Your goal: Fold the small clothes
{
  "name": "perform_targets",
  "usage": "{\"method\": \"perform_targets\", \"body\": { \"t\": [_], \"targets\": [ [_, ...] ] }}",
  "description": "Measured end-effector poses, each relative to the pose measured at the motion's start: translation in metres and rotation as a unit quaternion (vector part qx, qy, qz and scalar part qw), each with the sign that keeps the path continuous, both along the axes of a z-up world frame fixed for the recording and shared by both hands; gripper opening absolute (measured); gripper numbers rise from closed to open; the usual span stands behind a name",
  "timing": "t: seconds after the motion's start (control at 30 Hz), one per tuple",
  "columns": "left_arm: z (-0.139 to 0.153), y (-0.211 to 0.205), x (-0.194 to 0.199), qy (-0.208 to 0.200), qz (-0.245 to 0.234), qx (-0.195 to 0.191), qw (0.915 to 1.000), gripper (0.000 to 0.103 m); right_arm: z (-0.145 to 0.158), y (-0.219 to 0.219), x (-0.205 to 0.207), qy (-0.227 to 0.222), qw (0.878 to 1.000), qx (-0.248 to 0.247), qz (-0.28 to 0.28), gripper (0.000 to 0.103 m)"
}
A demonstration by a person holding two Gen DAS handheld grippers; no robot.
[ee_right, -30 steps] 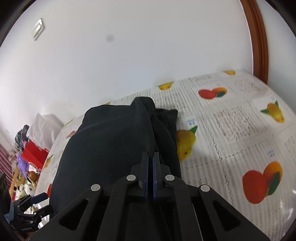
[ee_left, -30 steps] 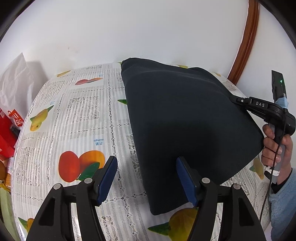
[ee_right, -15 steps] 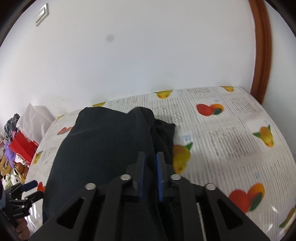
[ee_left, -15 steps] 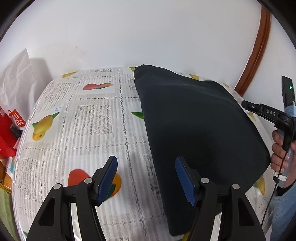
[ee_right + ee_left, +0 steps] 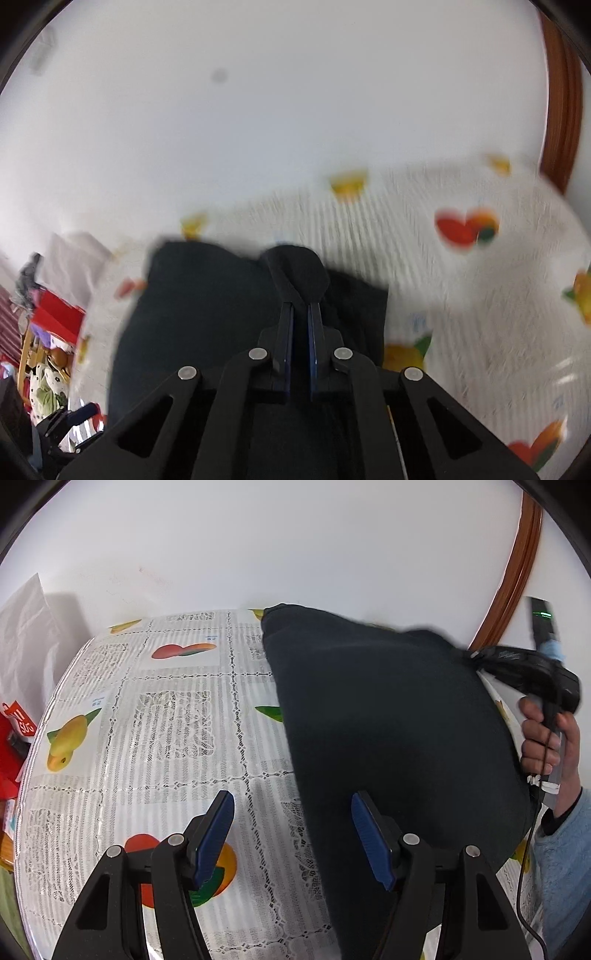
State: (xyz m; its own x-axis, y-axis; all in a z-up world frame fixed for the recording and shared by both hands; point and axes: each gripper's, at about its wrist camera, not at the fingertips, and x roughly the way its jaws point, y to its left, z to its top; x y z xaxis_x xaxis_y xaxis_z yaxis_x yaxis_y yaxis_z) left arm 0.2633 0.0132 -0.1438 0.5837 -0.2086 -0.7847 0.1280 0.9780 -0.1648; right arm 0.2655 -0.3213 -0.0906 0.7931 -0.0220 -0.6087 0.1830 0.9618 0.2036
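So there's a dark navy garment (image 5: 388,731) lying on the table, looks like a soft, matte knit, folded into a thick slab with rounded edges. It covers the right half of the tablecloth (image 5: 177,716) in the left wrist view, and its far corner reaches almost to the white wall (image 5: 258,546).

The tablecloth is glossy plastic, with a white lace-style print in squares, striped bands, and fruit pictures scattered over it (red-orange ones, yellow ones with green leaves).

The left gripper (image 5: 291,836) is released, its jaws standing wide apart with nothing between them. It has black angular arms with silver rivets and ribbed blue rubber pads (image 5: 214,834). Its right finger sits over the near edge of the garment, the left one over bare tablecloth.

The right gripper (image 5: 300,314) is clenched on a fold of the garment; its jaws have just been closing, and a rounded hump of fabric bulges up just past the fingertips. That view is pretty motion-blurred. In the left wrist view it pinches the garment's right-hand corner, with a hand (image 5: 546,746) in a light blue fuzzy sleeve (image 5: 565,867) around the handle.

A curved brown wooden frame (image 5: 513,572) runs up the wall on the right, and a crinkly white bag (image 5: 22,642) plus red packaging (image 5: 14,731) sit off the left edge.
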Motion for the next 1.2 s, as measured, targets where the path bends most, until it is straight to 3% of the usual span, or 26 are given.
{"method": "perform_targets", "body": {
  "t": [0.03, 0.1, 0.17, 0.23, 0.37, 0.53, 0.6, 0.63, 0.67, 0.7, 0.77, 0.8, 0.9, 1.1, 1.2],
  "targets": [
    [-0.001, 0.000, 0.000, 0.003, 0.000, 0.003, 1.0000, 0.065, -0.001, -0.001, -0.001, 0.001, 1.000, -0.002, -0.008, 0.006],
    [-0.003, 0.001, 0.001, 0.006, 0.001, 0.010, 0.9999, 0.065, -0.015, -0.005, 0.011, 0.057, 0.998, -0.010, -0.035, 0.006],
    [-0.003, 0.002, 0.000, 0.007, 0.003, 0.010, 0.9999, 0.064, -0.022, -0.010, 0.016, 0.086, 0.995, 0.007, -0.042, 0.009],
    [-0.001, 0.003, -0.002, 0.008, 0.005, 0.006, 0.9999, 0.063, -0.012, -0.012, 0.005, 0.073, 0.996, 0.013, -0.054, 0.015],
    [0.003, 0.001, -0.008, 0.001, -0.001, 0.003, 1.0000, 0.063, 0.002, -0.006, -0.026, 0.067, 0.996, -0.022, -0.055, 0.021],
    [0.008, -0.006, -0.017, -0.001, -0.003, -0.009, 0.9999, 0.063, -0.008, -0.003, -0.062, 0.083, 0.996, 0.010, -0.023, 0.029],
    [0.010, -0.008, -0.023, 0.000, -0.004, -0.014, 0.9999, 0.063, -0.019, -0.001, -0.065, 0.097, 0.995, 0.005, -0.018, 0.026],
    [0.011, -0.009, -0.025, 0.001, -0.004, -0.017, 0.9999, 0.063, -0.023, 0.001, -0.065, 0.097, 0.995, -0.001, -0.013, 0.020],
    [0.011, -0.010, -0.028, 0.003, -0.004, -0.019, 0.9998, 0.063, -0.025, 0.002, -0.064, 0.090, 0.996, -0.010, -0.008, 0.003],
    [0.011, -0.011, -0.031, 0.005, -0.003, -0.018, 0.9998, 0.063, -0.026, 0.002, -0.062, 0.080, 0.996, -0.029, -0.013, 0.000],
    [0.010, -0.014, -0.037, 0.008, 0.000, -0.012, 0.9999, 0.063, -0.027, -0.002, -0.056, 0.079, 0.993, -0.068, -0.057, 0.000],
    [0.009, -0.015, -0.039, 0.010, -0.001, -0.011, 0.9999, 0.063, -0.026, -0.007, -0.056, 0.083, 0.992, -0.063, -0.067, 0.000],
    [0.011, -0.019, -0.048, 0.008, -0.005, -0.005, 0.9999, 0.063, -0.017, -0.015, -0.071, 0.064, 0.996, -0.007, -0.060, 0.000],
    [0.018, -0.030, -0.059, -0.001, -0.006, 0.003, 1.0000, 0.063, -0.008, 0.013, -0.118, 0.061, 0.997, -0.034, -0.044, 0.005],
    [0.022, -0.037, -0.067, -0.013, -0.002, 0.015, 0.9998, 0.063, -0.016, 0.028, -0.140, 0.070, 0.996, -0.043, -0.038, 0.014]
  ]
}}
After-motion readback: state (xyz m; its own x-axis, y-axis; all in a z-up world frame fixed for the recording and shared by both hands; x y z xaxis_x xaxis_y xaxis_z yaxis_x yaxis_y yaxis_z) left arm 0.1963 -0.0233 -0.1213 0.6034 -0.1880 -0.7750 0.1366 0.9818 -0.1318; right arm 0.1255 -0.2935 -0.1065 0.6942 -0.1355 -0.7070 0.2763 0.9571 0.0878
